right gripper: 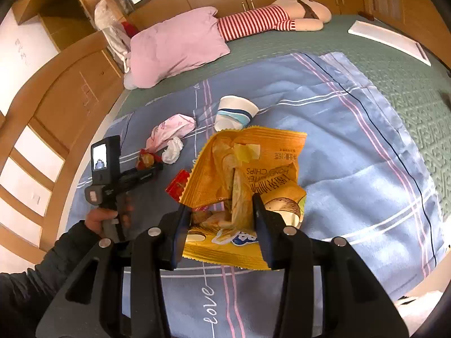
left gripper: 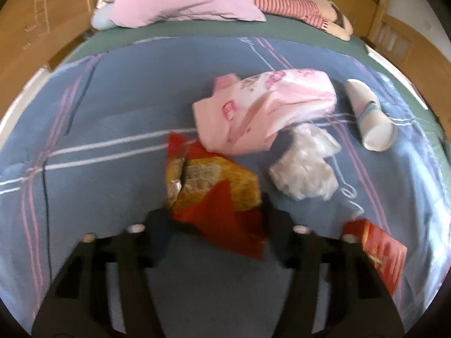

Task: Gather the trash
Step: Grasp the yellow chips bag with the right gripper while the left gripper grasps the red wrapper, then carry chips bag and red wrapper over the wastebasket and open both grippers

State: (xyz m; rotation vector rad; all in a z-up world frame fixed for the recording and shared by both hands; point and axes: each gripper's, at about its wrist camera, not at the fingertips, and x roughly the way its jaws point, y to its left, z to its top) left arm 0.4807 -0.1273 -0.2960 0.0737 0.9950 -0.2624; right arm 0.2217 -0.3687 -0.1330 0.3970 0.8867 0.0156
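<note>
My right gripper (right gripper: 222, 211) is shut on a yellow chip bag (right gripper: 253, 163), held crumpled above the blue blanket (right gripper: 352, 146). My left gripper (left gripper: 217, 214) is low over the blanket, its fingers pressed against both sides of a red and yellow snack wrapper (left gripper: 214, 186). In the right wrist view a hand holds that left gripper (right gripper: 153, 166) at the wrapper (right gripper: 145, 160). Loose on the blanket lie a pink plastic bag (left gripper: 265, 109), a crumpled white wrapper (left gripper: 304, 166), a tipped paper cup (left gripper: 369, 115) and a small red packet (left gripper: 380, 256).
A pink pillow (right gripper: 174, 48) and a striped plush doll (right gripper: 267, 19) lie at the head of the green bedspread (right gripper: 394, 79). A flat white panel (right gripper: 391, 39) rests at the bed's far right. Wooden cabinets (right gripper: 70, 98) line the left side and the back wall.
</note>
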